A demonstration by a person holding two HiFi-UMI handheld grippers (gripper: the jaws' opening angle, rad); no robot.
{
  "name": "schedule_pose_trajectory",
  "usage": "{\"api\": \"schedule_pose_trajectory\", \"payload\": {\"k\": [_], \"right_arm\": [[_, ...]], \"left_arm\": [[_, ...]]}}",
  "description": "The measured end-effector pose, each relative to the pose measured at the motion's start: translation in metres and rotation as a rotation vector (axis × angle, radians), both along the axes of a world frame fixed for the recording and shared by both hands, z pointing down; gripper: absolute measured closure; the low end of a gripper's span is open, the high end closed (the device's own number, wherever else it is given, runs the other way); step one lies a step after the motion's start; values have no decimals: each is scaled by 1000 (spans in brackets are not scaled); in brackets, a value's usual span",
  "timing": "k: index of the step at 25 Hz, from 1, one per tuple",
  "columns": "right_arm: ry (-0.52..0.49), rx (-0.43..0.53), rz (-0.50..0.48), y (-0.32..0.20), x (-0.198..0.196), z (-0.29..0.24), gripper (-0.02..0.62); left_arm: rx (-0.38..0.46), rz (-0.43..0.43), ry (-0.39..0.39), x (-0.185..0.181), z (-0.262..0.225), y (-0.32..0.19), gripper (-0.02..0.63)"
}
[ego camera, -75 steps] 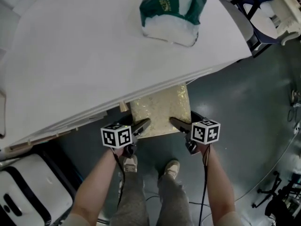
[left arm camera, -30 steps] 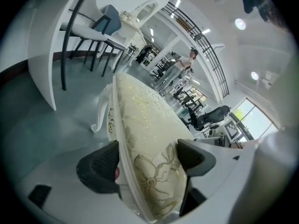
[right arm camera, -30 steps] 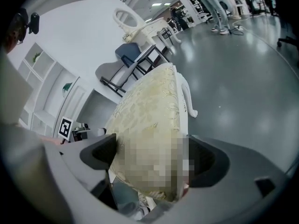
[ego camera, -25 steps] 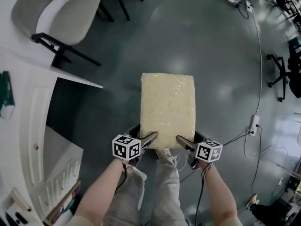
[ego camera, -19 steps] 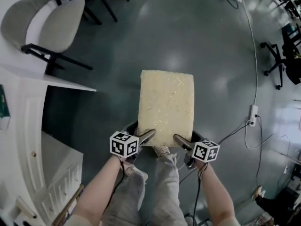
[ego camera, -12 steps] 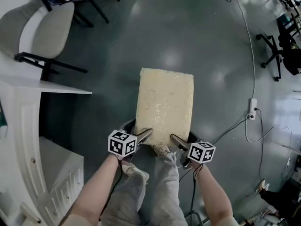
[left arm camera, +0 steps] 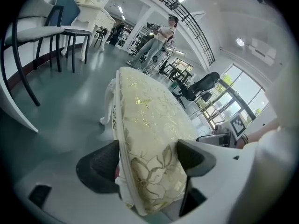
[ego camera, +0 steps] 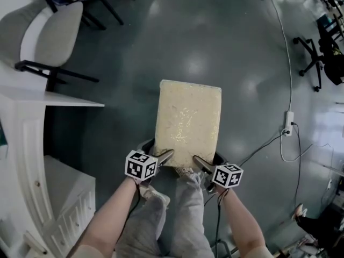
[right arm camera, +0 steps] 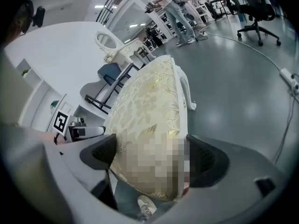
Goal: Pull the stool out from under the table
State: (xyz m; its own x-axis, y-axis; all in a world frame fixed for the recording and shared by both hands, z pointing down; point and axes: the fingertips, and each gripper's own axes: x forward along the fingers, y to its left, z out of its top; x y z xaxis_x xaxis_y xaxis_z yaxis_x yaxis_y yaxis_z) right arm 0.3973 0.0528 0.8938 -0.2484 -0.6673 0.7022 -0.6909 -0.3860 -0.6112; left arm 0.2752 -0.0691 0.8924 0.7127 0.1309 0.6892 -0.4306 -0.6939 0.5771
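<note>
The stool [ego camera: 188, 120], with a cream cushion patterned in gold flowers and white legs, stands out on the dark floor, apart from the white table [ego camera: 32, 122] at the left. My left gripper [ego camera: 156, 152] is shut on the stool's near left corner, and my right gripper [ego camera: 208, 161] is shut on its near right corner. In the left gripper view the cushion [left arm camera: 149, 125] fills the gap between the jaws of the left gripper [left arm camera: 147, 162]. The right gripper view shows the same stool [right arm camera: 149, 111] pinched by the right gripper [right arm camera: 149, 155].
A grey chair [ego camera: 48, 31] stands at the table's far end. A black office chair [ego camera: 328, 63] and a power strip with cable [ego camera: 288, 122] lie to the right. The person's legs and shoe [ego camera: 184, 171] are just behind the stool. People stand far off [left arm camera: 163, 36].
Three seconds ago the stool was half under the table; it has since come fully out onto the open floor. Over the last second it has barely moved.
</note>
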Motion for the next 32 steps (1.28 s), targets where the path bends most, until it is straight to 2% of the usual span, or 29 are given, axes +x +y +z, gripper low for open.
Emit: {"api": "schedule_pose_trajectory", "payload": {"k": [9, 13, 16, 20, 21, 22, 23, 28, 32], "right_arm": [[8, -56, 9, 3, 0, 0, 110], [-9, -130, 22, 9, 0, 1, 110], [33, -175, -22, 9, 5, -7, 110], [103, -187, -96, 9, 14, -32, 115], [130, -181, -123, 6, 16, -40, 148], [155, -173, -145, 3, 17, -48, 220], [175, -164, -159, 0, 18, -57, 275], [233, -110, -162, -23, 19, -105, 387], [290, -50, -168, -47, 14, -155, 458]], "left_arm": [[4, -66, -56, -6, -2, 0, 210], [21, -95, -97, -11, -4, 0, 210], [20, -131, -124, -13, -11, -3, 210], [46, -143, -127, -15, -33, -6, 228], [67, -151, -129, -17, -39, -11, 255], [85, -160, -129, -18, -45, -14, 307], [97, -167, -126, -20, -51, -17, 316], [160, -177, -126, -28, -88, -32, 379], [198, -195, -89, -32, -134, -44, 409]]}}
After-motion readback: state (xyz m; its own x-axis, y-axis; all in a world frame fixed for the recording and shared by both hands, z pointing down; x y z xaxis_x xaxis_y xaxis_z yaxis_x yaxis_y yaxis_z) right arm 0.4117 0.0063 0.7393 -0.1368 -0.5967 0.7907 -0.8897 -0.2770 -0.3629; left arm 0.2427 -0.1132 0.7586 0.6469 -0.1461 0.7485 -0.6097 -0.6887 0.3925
